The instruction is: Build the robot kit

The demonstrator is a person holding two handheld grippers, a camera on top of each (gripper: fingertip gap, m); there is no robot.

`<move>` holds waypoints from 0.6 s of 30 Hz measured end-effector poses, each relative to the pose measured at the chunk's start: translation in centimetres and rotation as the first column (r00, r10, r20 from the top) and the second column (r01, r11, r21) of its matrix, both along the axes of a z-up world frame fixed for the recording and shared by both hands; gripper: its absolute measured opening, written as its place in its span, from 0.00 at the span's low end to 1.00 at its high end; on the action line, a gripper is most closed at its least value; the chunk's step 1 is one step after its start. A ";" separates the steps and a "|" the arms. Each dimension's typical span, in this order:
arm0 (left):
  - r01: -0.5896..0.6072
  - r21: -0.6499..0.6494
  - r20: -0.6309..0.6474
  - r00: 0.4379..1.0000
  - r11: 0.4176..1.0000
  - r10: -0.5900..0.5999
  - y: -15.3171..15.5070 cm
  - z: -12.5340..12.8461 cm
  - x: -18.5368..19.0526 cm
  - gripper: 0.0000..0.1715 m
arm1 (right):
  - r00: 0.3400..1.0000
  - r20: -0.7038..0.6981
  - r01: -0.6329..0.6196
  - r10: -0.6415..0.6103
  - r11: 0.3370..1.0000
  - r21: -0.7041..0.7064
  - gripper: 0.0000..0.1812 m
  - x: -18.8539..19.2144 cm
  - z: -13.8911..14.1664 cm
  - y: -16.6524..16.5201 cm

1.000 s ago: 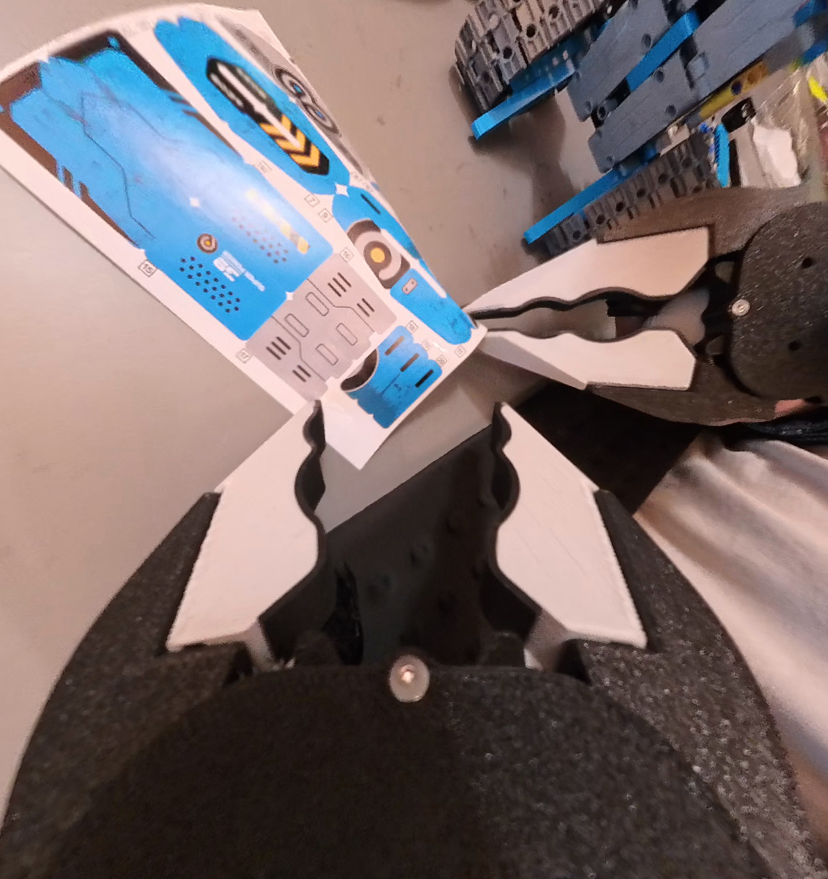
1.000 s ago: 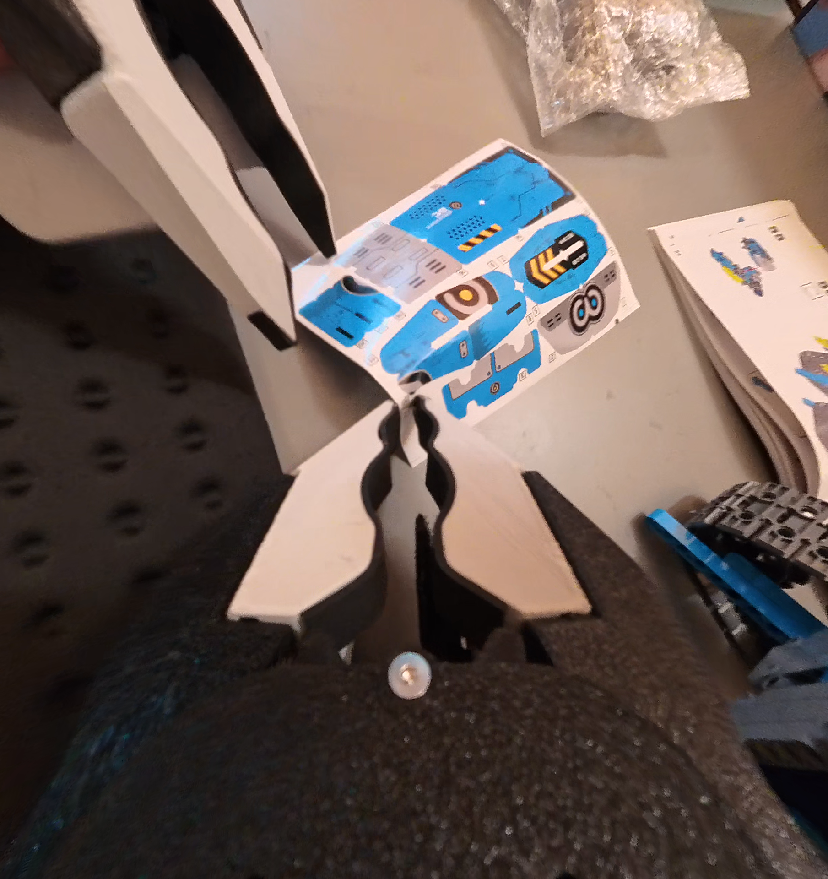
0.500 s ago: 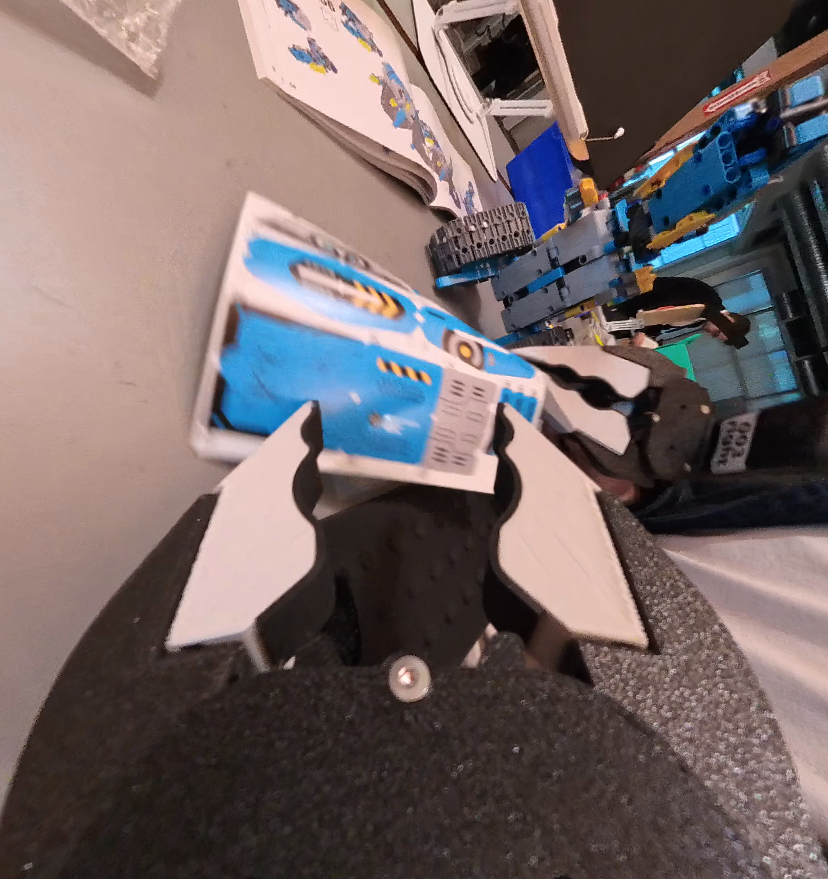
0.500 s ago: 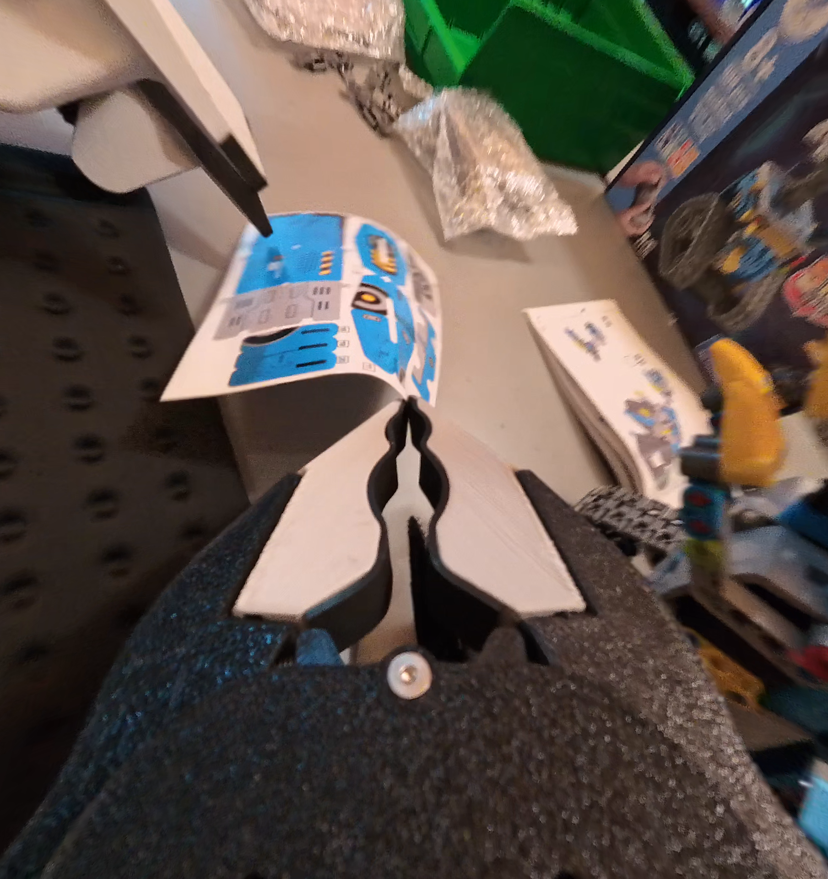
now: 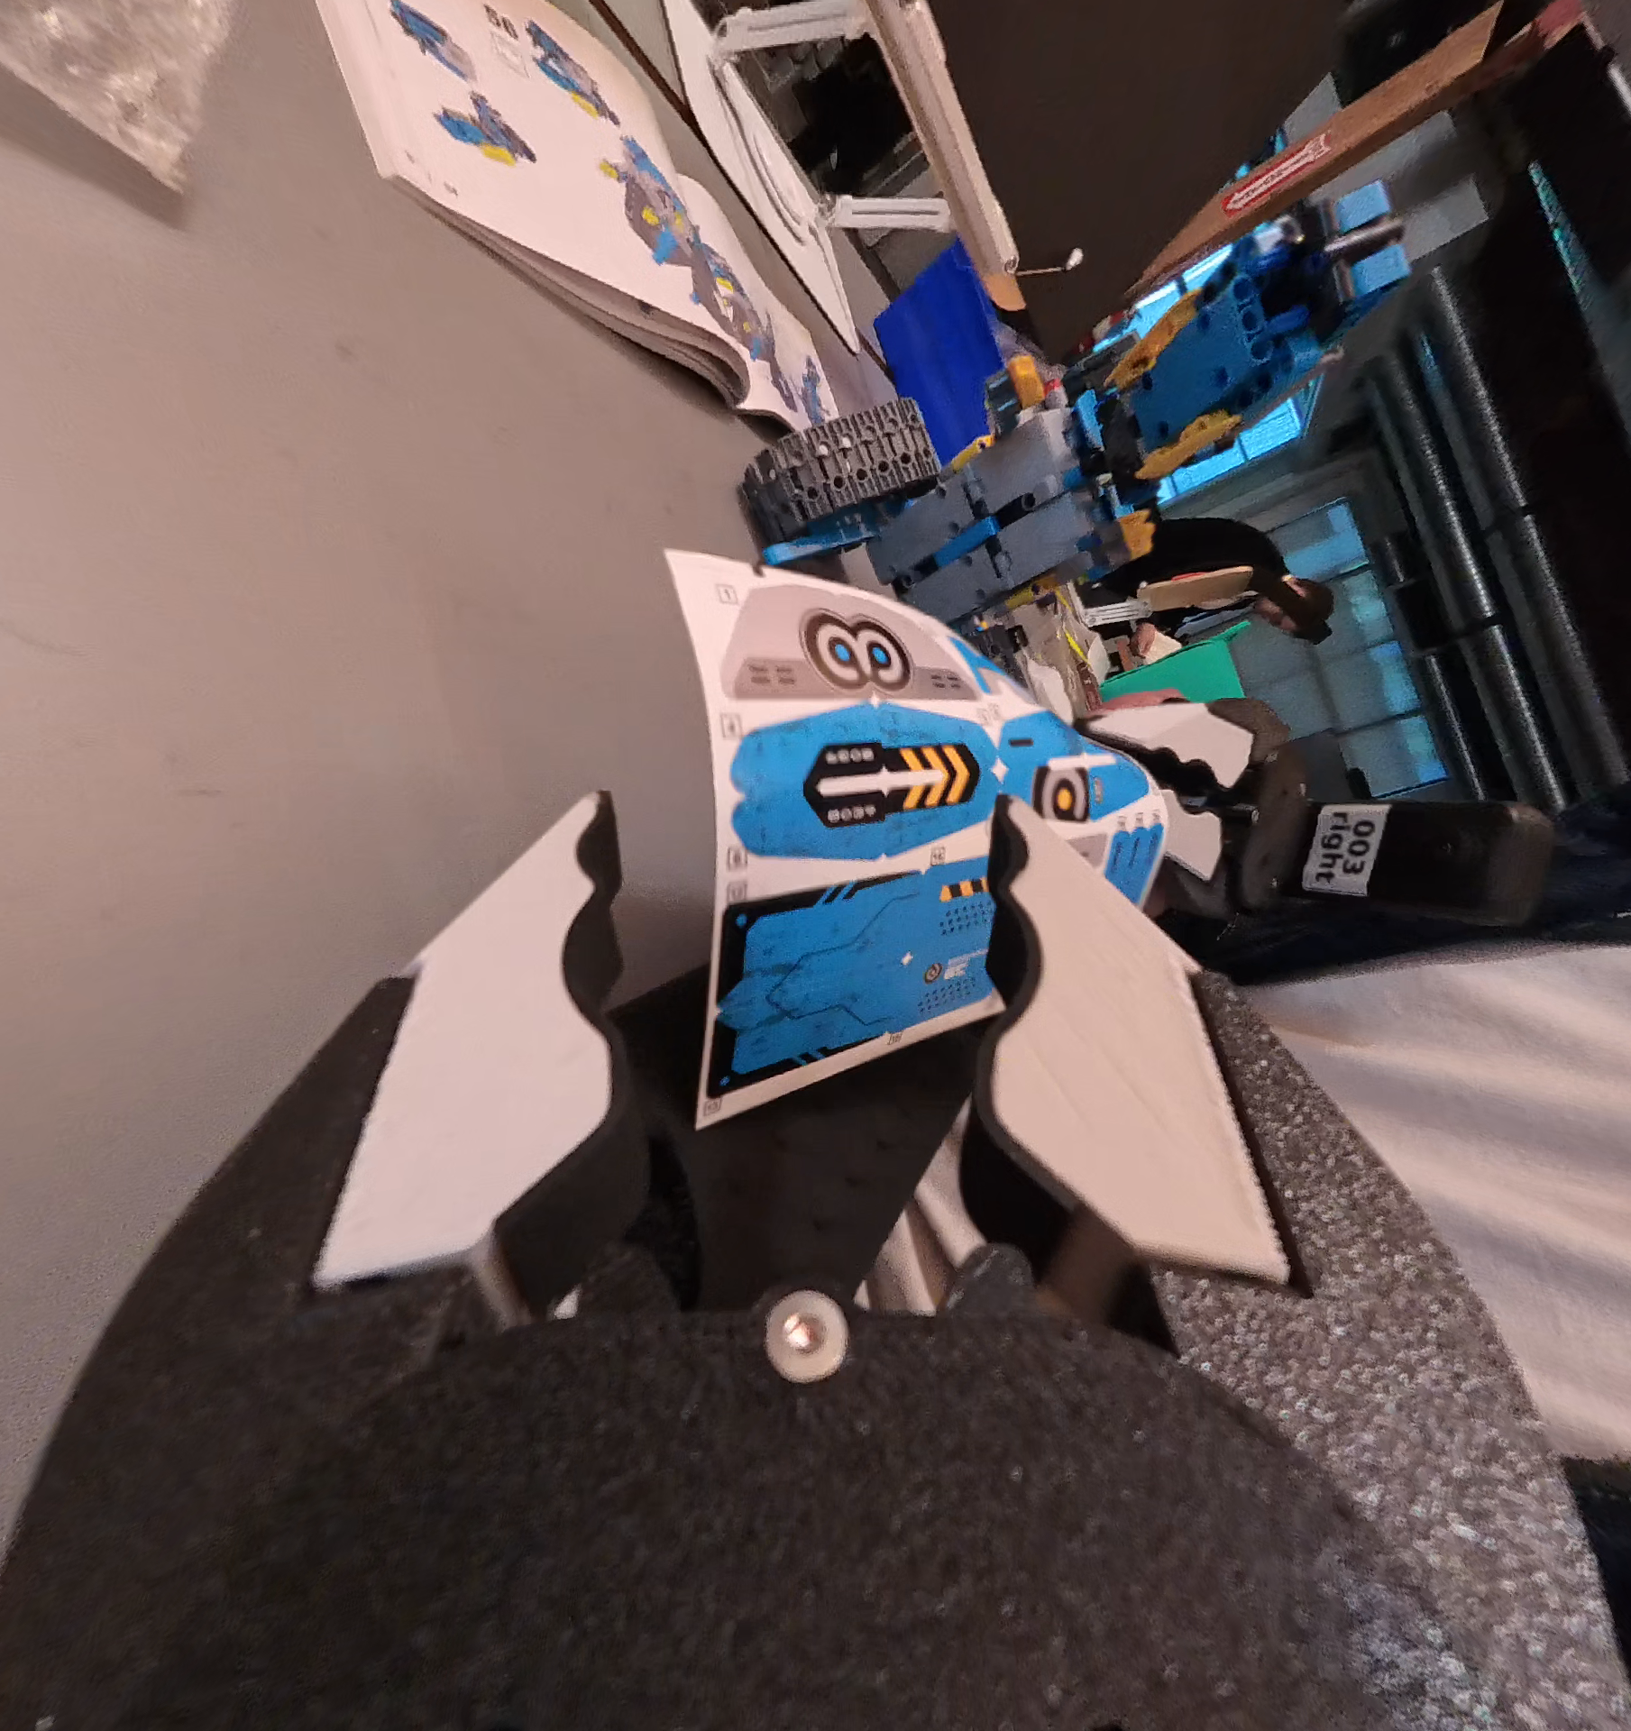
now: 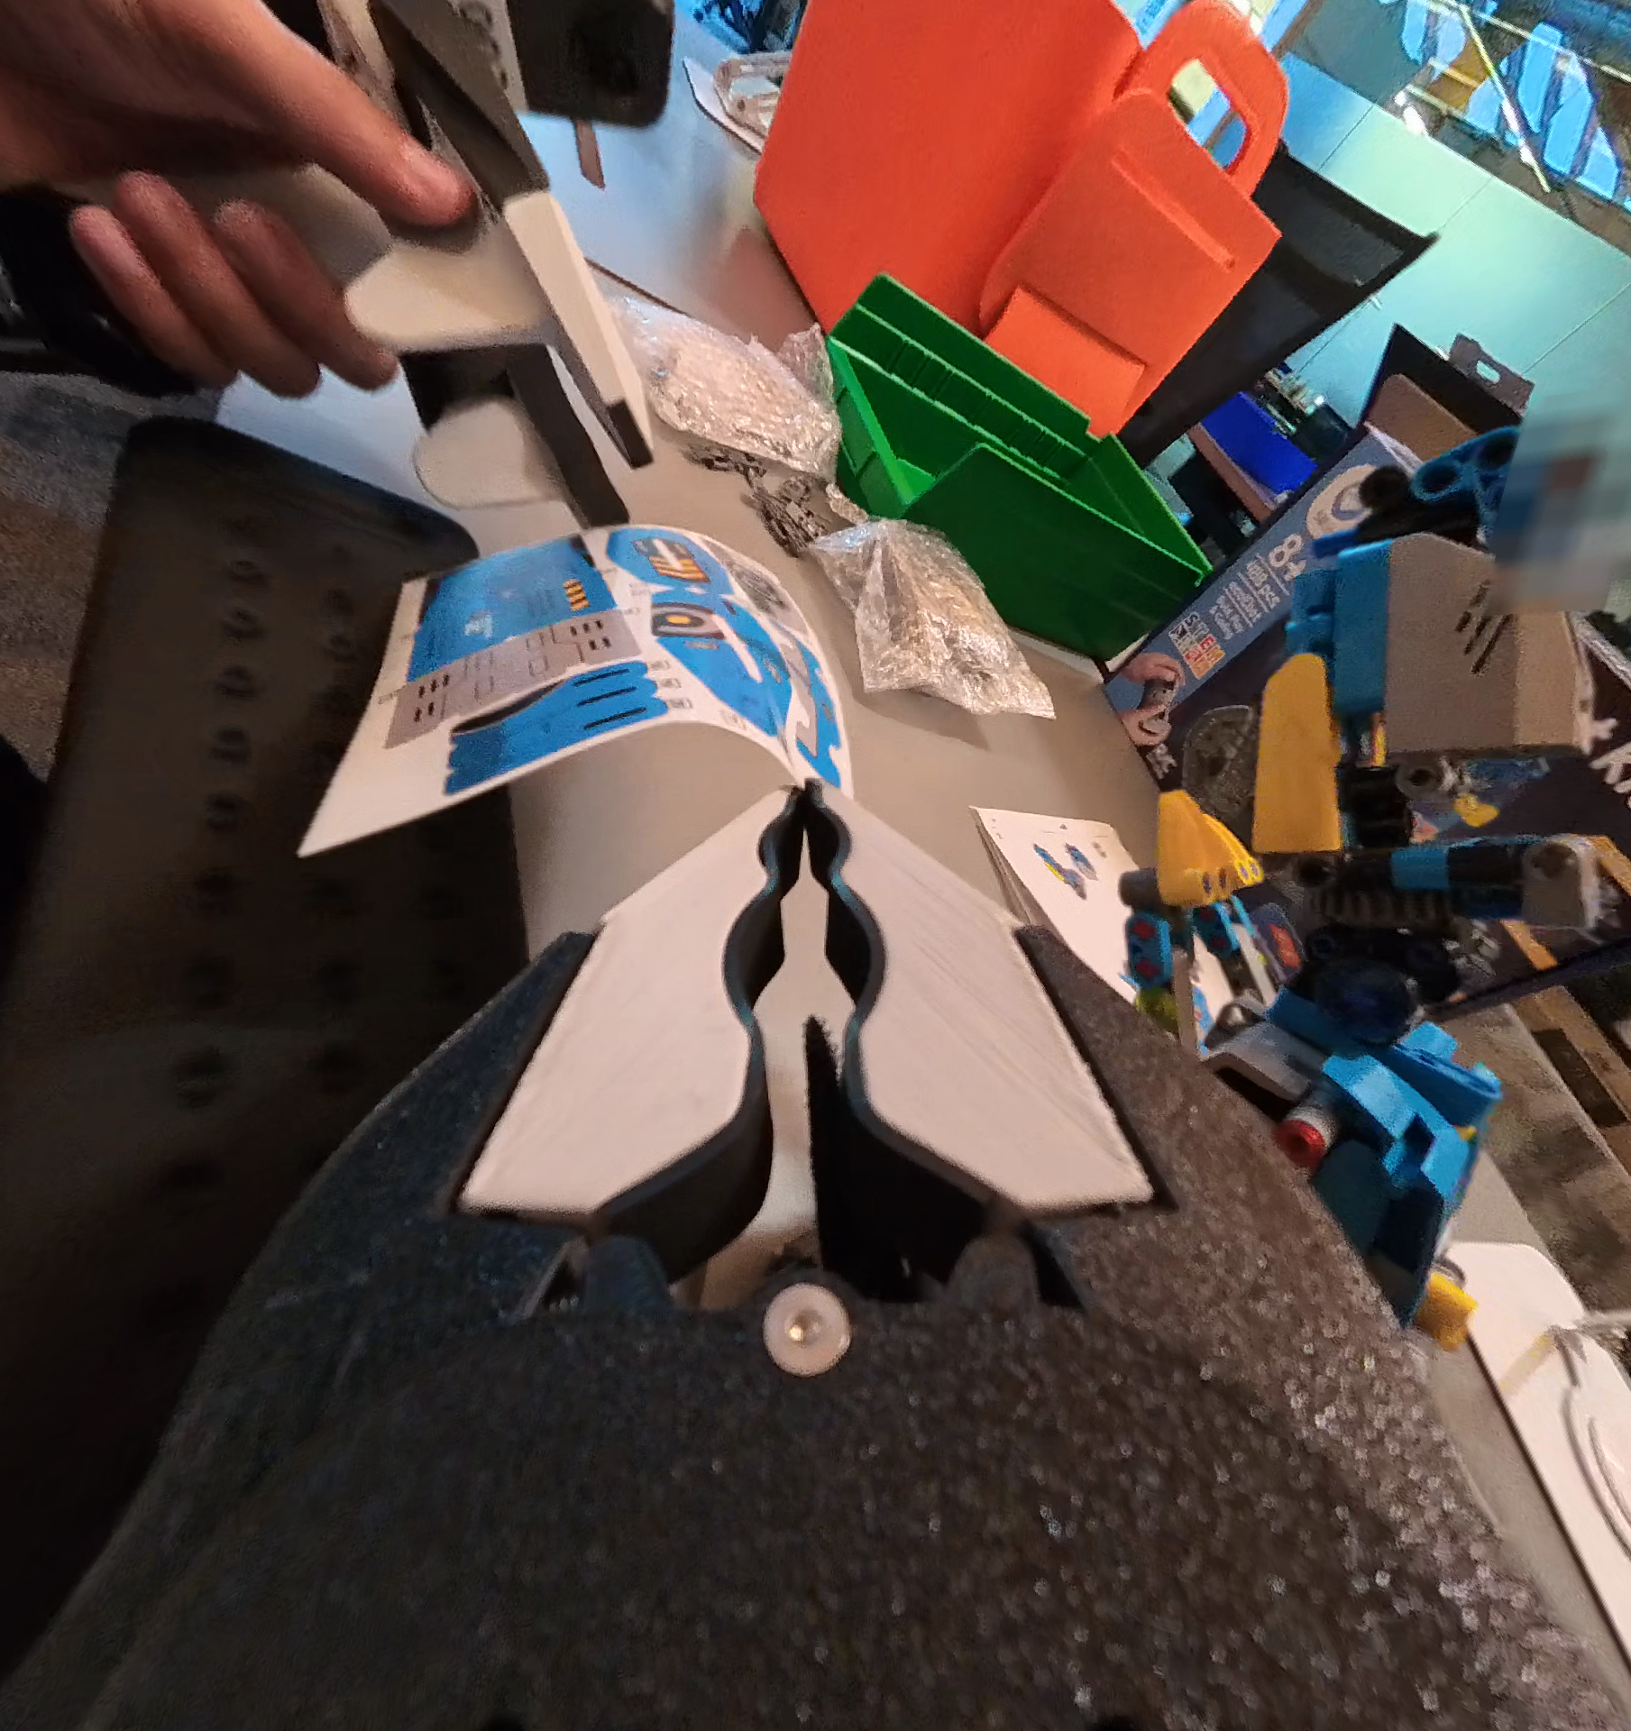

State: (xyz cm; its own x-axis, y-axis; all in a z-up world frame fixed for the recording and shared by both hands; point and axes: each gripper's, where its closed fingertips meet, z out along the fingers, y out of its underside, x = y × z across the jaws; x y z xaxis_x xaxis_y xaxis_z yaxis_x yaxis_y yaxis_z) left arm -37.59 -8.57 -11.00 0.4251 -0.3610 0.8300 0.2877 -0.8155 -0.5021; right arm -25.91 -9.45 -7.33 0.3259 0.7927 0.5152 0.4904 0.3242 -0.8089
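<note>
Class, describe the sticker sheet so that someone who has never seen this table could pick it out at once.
Start at the grey table, where the green bin stands at the back and a blue brick robot to the right. In front of the bin, the right gripper pinches one edge of the sticker sheet, held off the table. Unlike the flat instruction booklet nearby, it is one curling sheet of blue and grey decals.

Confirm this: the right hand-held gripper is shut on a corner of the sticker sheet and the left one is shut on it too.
Not quite. The right hand-held gripper does pinch the sticker sheet, but the left hand-held gripper is open, as the left wrist view shows.
</note>
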 end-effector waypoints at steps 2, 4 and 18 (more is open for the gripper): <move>-0.012 -0.012 -0.029 1.000 1.000 0.012 0.2 -0.6 0.2 0.42 | 0.999 -0.008 -0.031 0.031 0.999 -0.016 0.00 0.1 -0.1 -0.3; 0.020 0.008 -0.031 0.999 1.000 -0.019 -0.2 -0.3 0.9 0.35 | 0.997 -0.011 -0.071 0.071 0.997 -0.007 0.00 0.1 -0.1 -0.8; 0.051 0.105 0.068 0.996 0.993 -0.058 -1.1 2.5 1.5 0.12 | 0.995 0.089 -0.045 0.047 0.999 -0.030 0.00 1.9 -2.7 -0.3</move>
State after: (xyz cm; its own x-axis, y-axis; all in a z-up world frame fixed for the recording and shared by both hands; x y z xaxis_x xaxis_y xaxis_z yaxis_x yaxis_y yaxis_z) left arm -36.12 -9.62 -8.46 0.3443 -0.4674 0.8142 0.2822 -0.7757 -0.5646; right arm -24.02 -9.72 -10.05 0.2425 0.8204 0.5178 0.5463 0.3256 -0.7717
